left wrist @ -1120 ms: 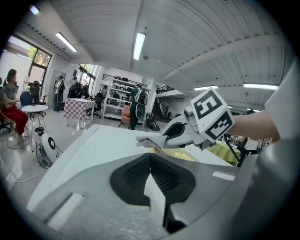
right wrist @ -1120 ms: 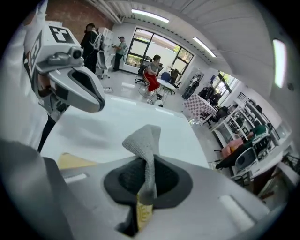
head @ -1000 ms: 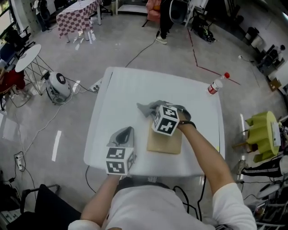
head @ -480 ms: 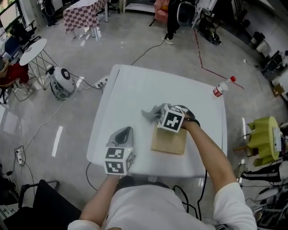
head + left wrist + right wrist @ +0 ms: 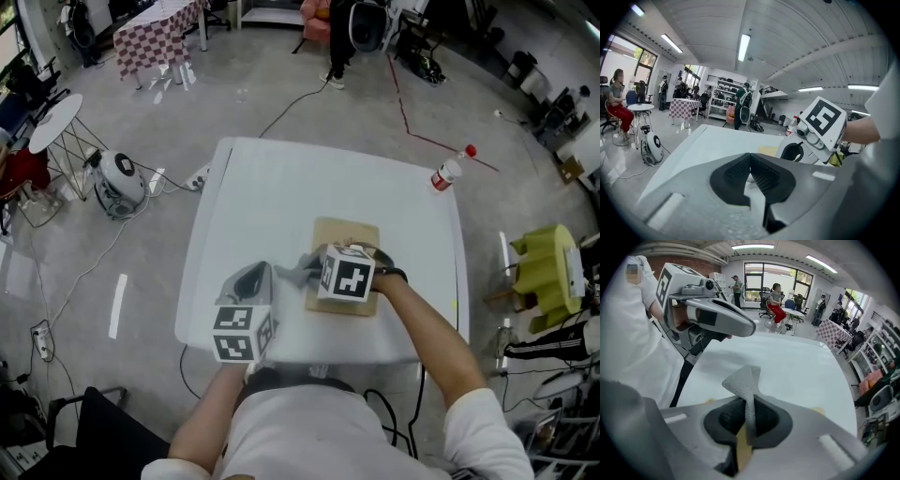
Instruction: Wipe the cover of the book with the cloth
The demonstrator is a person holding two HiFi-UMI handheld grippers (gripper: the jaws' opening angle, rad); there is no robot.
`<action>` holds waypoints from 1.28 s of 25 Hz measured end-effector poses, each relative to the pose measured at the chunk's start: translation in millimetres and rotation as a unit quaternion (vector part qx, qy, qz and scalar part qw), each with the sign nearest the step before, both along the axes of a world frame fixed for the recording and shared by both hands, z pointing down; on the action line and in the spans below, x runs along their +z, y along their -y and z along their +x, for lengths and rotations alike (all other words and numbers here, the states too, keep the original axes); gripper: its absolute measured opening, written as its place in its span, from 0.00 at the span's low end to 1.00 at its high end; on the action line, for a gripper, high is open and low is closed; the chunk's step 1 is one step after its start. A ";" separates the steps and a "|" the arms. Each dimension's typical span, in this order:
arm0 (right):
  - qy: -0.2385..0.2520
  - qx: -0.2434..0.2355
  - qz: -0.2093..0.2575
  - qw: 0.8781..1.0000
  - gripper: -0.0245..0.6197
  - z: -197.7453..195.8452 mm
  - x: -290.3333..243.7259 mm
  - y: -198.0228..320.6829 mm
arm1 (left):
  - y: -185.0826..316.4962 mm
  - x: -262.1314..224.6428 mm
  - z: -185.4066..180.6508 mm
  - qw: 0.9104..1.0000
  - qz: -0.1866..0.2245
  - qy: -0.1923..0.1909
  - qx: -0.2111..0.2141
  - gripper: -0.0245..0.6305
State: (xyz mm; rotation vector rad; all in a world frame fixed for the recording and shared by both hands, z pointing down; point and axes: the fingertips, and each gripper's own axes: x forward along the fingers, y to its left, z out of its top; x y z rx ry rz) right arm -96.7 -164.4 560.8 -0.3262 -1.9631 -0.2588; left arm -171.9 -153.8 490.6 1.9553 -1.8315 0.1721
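Over the book (image 5: 349, 242) on the desk (image 5: 281, 187), I am pinching the cloth (image 5: 743, 380) in my right claw (image 5: 746, 404) to drag across its cover; my left claw (image 5: 751, 161), pressed together empty, is idling clear.

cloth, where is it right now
In the head view the cloth sits at the book's left near corner on the white table, pinched in the right claw, just right of the left claw.
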 end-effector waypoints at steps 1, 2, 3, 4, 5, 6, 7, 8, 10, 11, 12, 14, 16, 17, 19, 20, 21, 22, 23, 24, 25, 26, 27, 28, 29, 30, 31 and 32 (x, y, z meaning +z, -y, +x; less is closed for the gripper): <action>0.003 -0.001 -0.006 1.000 0.06 1.9 -1.1 -6.2 | 0.3 -0.9 0.1 1.000 0.001 0.000 0.000 0.05; 0.006 -0.003 -0.011 1.000 0.06 3.9 -2.2 -12.7 | 0.6 -1.7 0.1 1.000 0.001 -0.001 -0.001 0.05; 0.009 -0.005 -0.016 1.000 0.06 6.0 -3.1 -19.5 | 0.9 -2.5 0.1 1.000 0.002 0.000 -0.001 0.05; 0.012 -0.008 -0.021 1.000 0.06 7.9 -3.7 -26.6 | 1.2 -3.1 -0.1 1.000 0.003 0.001 -0.001 0.05; 0.015 -0.010 -0.026 0.999 0.06 9.7 -4.1 -33.8 | 1.6 -3.6 -0.3 1.000 0.004 0.001 -0.001 0.05; 0.018 -0.012 -0.032 0.999 0.06 11.6 -4.4 -40.8 | 1.9 -3.9 -0.4 1.000 0.004 0.001 -0.001 0.05; 0.021 -0.013 -0.038 0.999 0.06 13.4 -4.7 -47.2 | 2.3 -4.3 -0.3 1.000 0.004 0.000 -0.002 0.05; 0.024 -0.013 -0.044 0.999 0.06 15.0 -5.0 -53.0 | 2.6 -4.6 -0.3 1.000 0.004 0.000 -0.002 0.05; 0.030 -0.011 -0.054 0.998 0.06 17.4 -5.6 -62.1 | 3.5 -5.1 -0.1 1.000 0.004 -0.001 -0.003 0.05; 0.033 -0.009 -0.057 0.998 0.06 18.4 -6.0 -65.6 | 4.3 -5.4 0.3 1.000 0.005 0.000 -0.002 0.05; 0.037 -0.006 -0.061 0.997 0.06 19.4 -6.4 -68.6 | 5.3 -6.2 0.9 1.000 0.006 0.001 -0.002 0.05; 0.053 0.005 -0.068 0.996 0.06 21.8 -8.9 -72.7 | 7.5 -9.1 2.5 1.000 0.009 0.004 0.000 0.05; 0.083 0.034 -0.069 0.994 0.06 23.6 -16.1 -70.4 | 9.7 -13.9 3.4 1.000 0.013 0.005 0.000 0.05; 0.106 0.058 -0.068 0.990 0.06 24.0 -21.8 -65.7 | 11.1 -16.7 3.2 1.000 0.016 0.006 0.000 0.05; 0.157 0.117 -0.063 0.979 0.06 25.5 -36.6 -50.1 | 15.4 -22.5 3.7 1.000 0.022 0.008 0.001 0.05; 0.181 0.146 -0.056 0.971 0.06 28.4 -44.7 -40.1 | 18.1 -25.2 5.5 1.000 0.025 0.010 0.003 0.05; 0.201 0.173 -0.045 0.963 0.06 33.1 -52.9 -29.1 | 20.7 -27.8 8.6 1.000 0.027 0.012 0.006 0.05; 0.219 0.198 -0.030 0.955 0.06 39.3 -61.0 -18.0 | 23.4 -30.4 12.7 0.999 0.029 0.012 0.008 0.05; 0.235 0.221 -0.016 0.946 0.06 46.6 -69.3 -7.2 | 26.1 -32.7 17.5 0.999 0.031 0.013 0.011 0.05; 0.252 0.242 -0.004 0.937 0.06 54.3 -77.5 2.8 | 29.0 -34.8 22.5 0.999 0.033 0.013 0.015 0.05; 0.268 0.263 0.005 0.927 0.06 62.1 -85.5 11.6 | 31.8 -36.4 27.8 0.999 0.034 0.015 0.018 0.05; 0.284 0.281 0.011 0.917 0.06 70.5 -93.2 19.3 | 34.6 -37.8 33.2 0.999 0.035 0.016 0.023 0.05; 0.298 0.298 0.018 0.907 0.06 79.6 -100.5 26.6 | 37.5 -39.3 38.8 0.999 0.036 0.018 0.028 0.05; 0.310 0.315 0.027 0.897 0.06 89.5 -107.4 34.1 | 40.4 -41.2 44.5 0.999 0.037 0.020 0.032 0.05; 0.322 0.331 0.037 0.886 0.06 99.8 -114.2 41.5 | 43.4 -43.7 49.7 0.998 0.039 0.022 0.036 0.05; 0.335 0.347 0.045 0.875 0.06 109.4 -121.6 48.4 | 46.2 -46.6 54.2 0.998 0.041 0.024 0.040 0.05; 0.348 0.364 0.052 0.863 0.06 118.3 -129.5 54.5 | 48.8 -49.8 58.0 0.998 0.044 0.025 0.045 0.05; 0.361 0.380 0.058 0.850 0.06 127.0 -137.7 59.6 | 51.0 -53.0 61.6 0.997 0.047 0.028 0.049 0.05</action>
